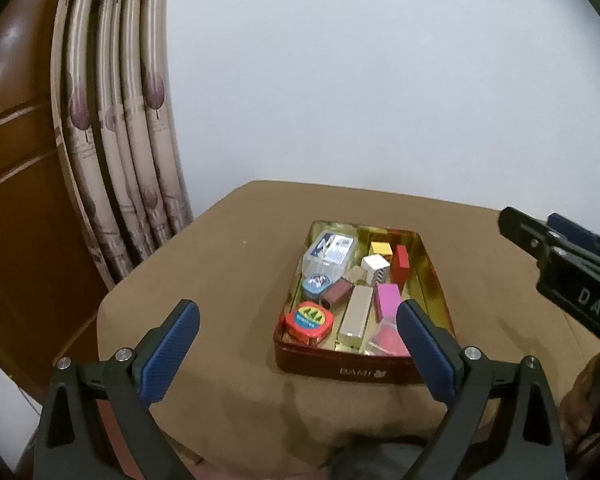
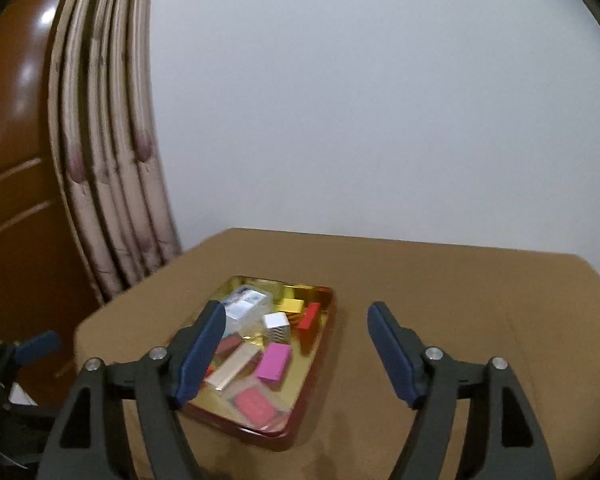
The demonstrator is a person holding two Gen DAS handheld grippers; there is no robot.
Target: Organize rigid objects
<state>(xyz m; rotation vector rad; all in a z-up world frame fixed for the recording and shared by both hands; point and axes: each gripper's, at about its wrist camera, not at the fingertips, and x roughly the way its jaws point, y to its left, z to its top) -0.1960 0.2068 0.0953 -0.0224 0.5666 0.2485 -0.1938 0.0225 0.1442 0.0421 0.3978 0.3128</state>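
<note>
A red tin tray with a gold inside [image 1: 340, 368] sits on the brown table [image 1: 220, 264]. It holds several small items: a clear bottle [image 1: 330, 254], a yellow block [image 1: 381, 248], a white cube [image 1: 376, 266], a red block [image 1: 401, 266], a pink block [image 1: 388, 298], a beige bar [image 1: 356, 316] and a red round-cornered box [image 1: 309, 320]. My left gripper [image 1: 298, 354] is open and empty, above the table in front of the tray. My right gripper [image 2: 296, 350] is open and empty, above the tray's right edge [image 2: 320, 344]; it also shows in the left wrist view [image 1: 560, 264].
A patterned curtain [image 1: 116, 140] hangs at the left beside a wooden door [image 1: 16, 160]. A white wall [image 1: 380, 80] stands behind the table. The table's front edge [image 1: 300, 432] is close below my left gripper.
</note>
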